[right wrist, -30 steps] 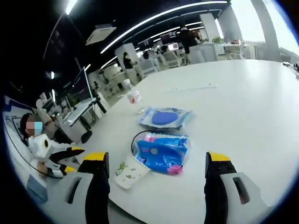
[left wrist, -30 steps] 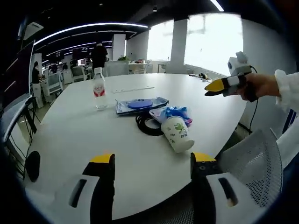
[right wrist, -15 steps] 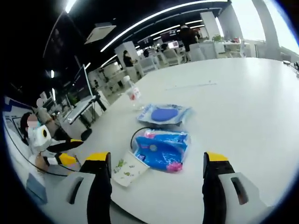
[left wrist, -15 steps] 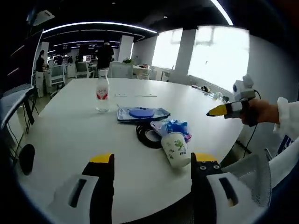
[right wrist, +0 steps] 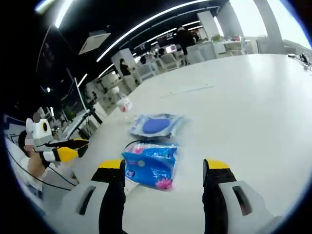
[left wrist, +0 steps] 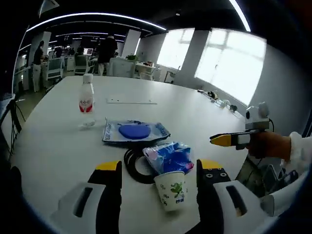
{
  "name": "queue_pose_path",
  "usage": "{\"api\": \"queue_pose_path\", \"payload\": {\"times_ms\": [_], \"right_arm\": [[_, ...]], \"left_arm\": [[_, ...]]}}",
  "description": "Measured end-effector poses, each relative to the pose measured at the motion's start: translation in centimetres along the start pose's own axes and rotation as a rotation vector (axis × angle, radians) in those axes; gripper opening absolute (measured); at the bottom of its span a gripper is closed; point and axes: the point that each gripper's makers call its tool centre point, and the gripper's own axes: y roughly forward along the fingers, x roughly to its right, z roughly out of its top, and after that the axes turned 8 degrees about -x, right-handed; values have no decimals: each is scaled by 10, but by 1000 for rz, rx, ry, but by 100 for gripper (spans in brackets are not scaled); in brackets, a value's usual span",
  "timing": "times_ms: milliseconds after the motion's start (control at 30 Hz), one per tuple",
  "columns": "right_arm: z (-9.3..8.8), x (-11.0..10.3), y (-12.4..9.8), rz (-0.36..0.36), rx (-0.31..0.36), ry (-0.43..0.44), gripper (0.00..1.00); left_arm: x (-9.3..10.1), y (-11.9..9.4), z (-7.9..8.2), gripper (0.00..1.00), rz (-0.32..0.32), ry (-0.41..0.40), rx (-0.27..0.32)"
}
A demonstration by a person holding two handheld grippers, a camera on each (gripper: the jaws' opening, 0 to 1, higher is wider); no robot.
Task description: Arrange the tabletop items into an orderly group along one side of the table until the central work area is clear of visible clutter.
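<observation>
On the round white table (left wrist: 48, 141) lies a cluster of items. A water bottle (left wrist: 86, 100) stands at the far left, and a clear packet with a blue disc (left wrist: 135, 131) lies flat in front of it. Closer in are a black cable coil (left wrist: 135, 165), a blue snack bag (left wrist: 169, 156) and a tipped paper cup (left wrist: 171, 191). My left gripper (left wrist: 159, 165) is open, its jaws flanking the cup and bag from above. My right gripper (right wrist: 164, 165) is open just short of the blue snack bag (right wrist: 148, 165). It also shows side-on, held by a hand, as the right gripper (left wrist: 226, 140).
A paper sheet (left wrist: 131, 102) lies farther back on the table. The table (right wrist: 253, 97) stretches bare to the right of the packet (right wrist: 156, 125) and bottle (right wrist: 123, 102). The left gripper (right wrist: 66, 151) shows at the table's left edge. Desks, chairs and people stand beyond.
The left view has swung and closed in, so the cup and bag now sit between its jaws. The right view has come nearer the blue bag. The items themselves have not moved.
</observation>
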Motion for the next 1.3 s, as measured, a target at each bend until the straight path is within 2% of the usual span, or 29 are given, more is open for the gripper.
{"api": "queue_pose_path", "payload": {"times_ms": [67, 167, 267, 367, 500, 633, 800, 933, 967, 1033, 1133, 1233, 1300], "right_arm": [[-2, 3, 6, 18, -16, 10, 60], [-9, 8, 15, 26, -61, 5, 58], [-14, 14, 23, 28, -92, 6, 58], [-14, 22, 31, 36, -81, 39, 54], [-17, 29, 40, 38, -78, 67, 52], [-25, 31, 49, 48, -100, 50, 47], [-29, 31, 60, 72, -116, 48, 41], [-29, 33, 64, 71, -112, 11, 25], [-30, 34, 65, 70, -117, 8, 22], [-33, 37, 66, 74, -117, 14, 16], [-38, 33, 68, 119, -133, 36, 1], [-39, 35, 69, 117, -144, 27, 0], [-37, 32, 66, 147, -149, 26, 0]], "left_arm": [[6, 15, 0, 58, -4, 20, -44], [14, 29, -6, 53, -45, -12, -106], [11, 47, -11, 53, -17, 11, -154], [9, 58, -16, 50, -8, -4, -191], [6, 68, -19, 50, 21, -19, -215], [5, 77, -23, 48, 44, -7, -244], [3, 87, -26, 37, 70, -5, -278], [3, 95, -37, 29, 81, 52, -354], [4, 96, -39, 23, 83, 57, -365], [3, 99, -40, 13, 89, 49, -374], [3, 102, -38, 11, 100, 31, -366], [3, 105, -38, 7, 117, 30, -370], [5, 106, -35, 4, 130, 41, -362]]}}
